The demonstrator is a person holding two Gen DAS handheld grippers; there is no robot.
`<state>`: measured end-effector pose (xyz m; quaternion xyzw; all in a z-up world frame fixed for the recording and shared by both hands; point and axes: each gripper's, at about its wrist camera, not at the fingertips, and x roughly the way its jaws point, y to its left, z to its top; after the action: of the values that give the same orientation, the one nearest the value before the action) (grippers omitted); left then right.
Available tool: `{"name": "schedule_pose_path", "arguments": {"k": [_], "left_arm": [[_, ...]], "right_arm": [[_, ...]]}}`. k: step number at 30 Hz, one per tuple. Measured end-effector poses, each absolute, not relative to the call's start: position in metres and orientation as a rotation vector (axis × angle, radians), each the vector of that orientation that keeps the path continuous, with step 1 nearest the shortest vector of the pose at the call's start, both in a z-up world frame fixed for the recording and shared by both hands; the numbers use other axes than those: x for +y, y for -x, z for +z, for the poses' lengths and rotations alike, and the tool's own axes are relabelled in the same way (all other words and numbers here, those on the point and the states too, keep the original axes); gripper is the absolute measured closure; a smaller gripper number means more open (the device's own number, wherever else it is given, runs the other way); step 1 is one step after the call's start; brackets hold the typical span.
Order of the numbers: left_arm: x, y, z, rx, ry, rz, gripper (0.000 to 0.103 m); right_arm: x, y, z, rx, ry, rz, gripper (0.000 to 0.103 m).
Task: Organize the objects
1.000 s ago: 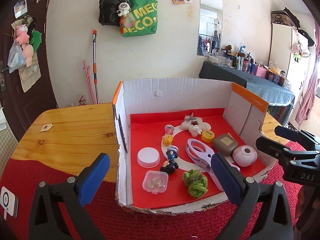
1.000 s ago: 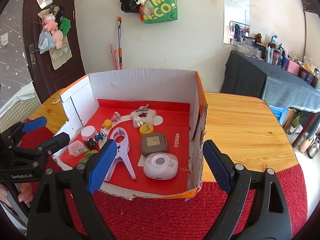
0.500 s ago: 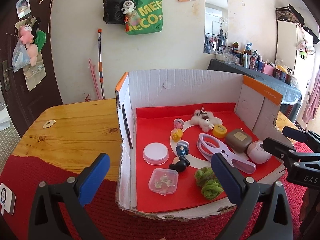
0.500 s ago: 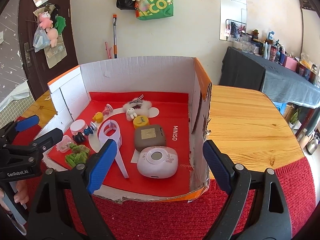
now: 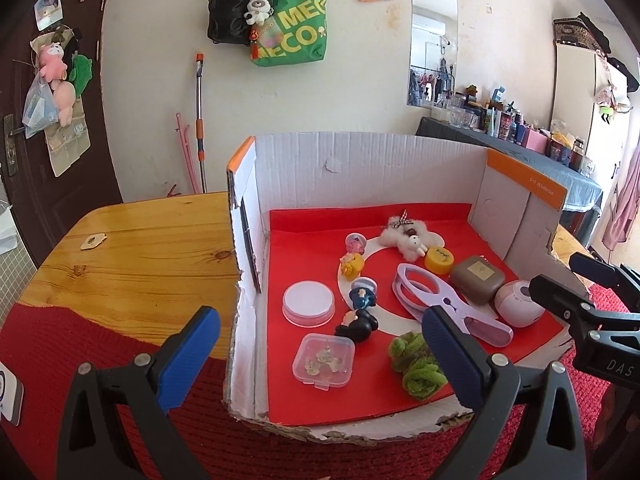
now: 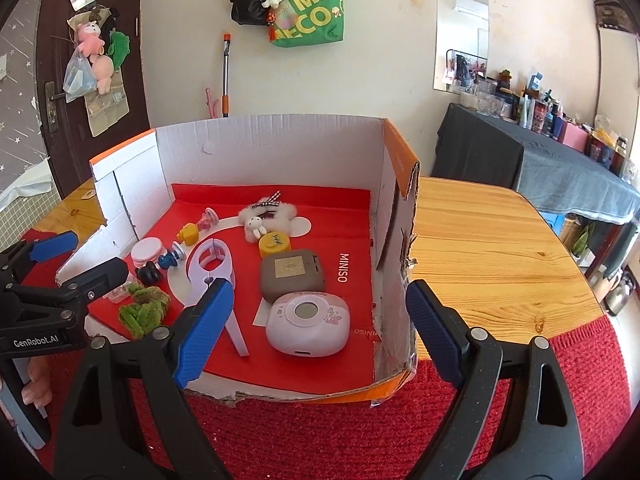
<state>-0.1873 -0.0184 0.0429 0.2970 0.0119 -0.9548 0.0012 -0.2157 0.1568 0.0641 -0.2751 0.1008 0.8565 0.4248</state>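
Observation:
An open cardboard box [image 5: 360, 168] with a red floor holds small items: a lilac clip [image 5: 444, 300], a green fuzzy scrunchie [image 5: 416, 364], a clear plastic case [image 5: 324, 360], a white round lid [image 5: 308, 302], small figurines [image 5: 362, 294], a white plush rabbit [image 5: 408, 238], a yellow cap [image 5: 439, 260], a grey-brown case [image 6: 292, 274] and a white round device [image 6: 308, 322]. My left gripper [image 5: 320, 360] is open and empty at the box's front left corner. My right gripper [image 6: 316, 328] is open and empty at the front right.
The box stands on a wooden table [image 6: 492, 248] with a red knitted mat [image 6: 400, 432] along the front. A dark-clothed side table [image 6: 560, 168] with bottles stands at the back right. A mop [image 5: 199, 120] leans on the wall.
Both grippers have moved forward and closer to the box, which now looks larger. Both stay open and empty.

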Motion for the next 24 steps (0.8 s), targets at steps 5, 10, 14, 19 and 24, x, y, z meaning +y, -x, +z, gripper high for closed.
{"name": "schedule_pose_path", "arguments": {"k": [5,10,14,19,24], "left_arm": [[-0.0187,0.1846,0.045,0.031,-0.91,-2.997,0.0],[-0.0183,0.185,0.0456,0.028,-0.903,-2.998,0.0],[-0.0184,0.1848,0.0458,0.029,-0.9,-2.997,0.0],[-0.0187,0.1853,0.046,0.029,-0.902,-2.997,0.0],[-0.0186,0.1849,0.0459,0.029,-0.9,-2.997,0.0]], "right_arm": [[0.1563,0.2142,0.0643,0.256,0.677,2.143,0.014],[0.1526,0.2169,0.064,0.23,0.683,2.143,0.009],[0.1527,0.2177,0.0642,0.229,0.684,2.143,0.008],[0.1538,0.2173,0.0643,0.24,0.681,2.14,0.008],[0.1533,0.2173,0.0642,0.239,0.682,2.138,0.007]]}}
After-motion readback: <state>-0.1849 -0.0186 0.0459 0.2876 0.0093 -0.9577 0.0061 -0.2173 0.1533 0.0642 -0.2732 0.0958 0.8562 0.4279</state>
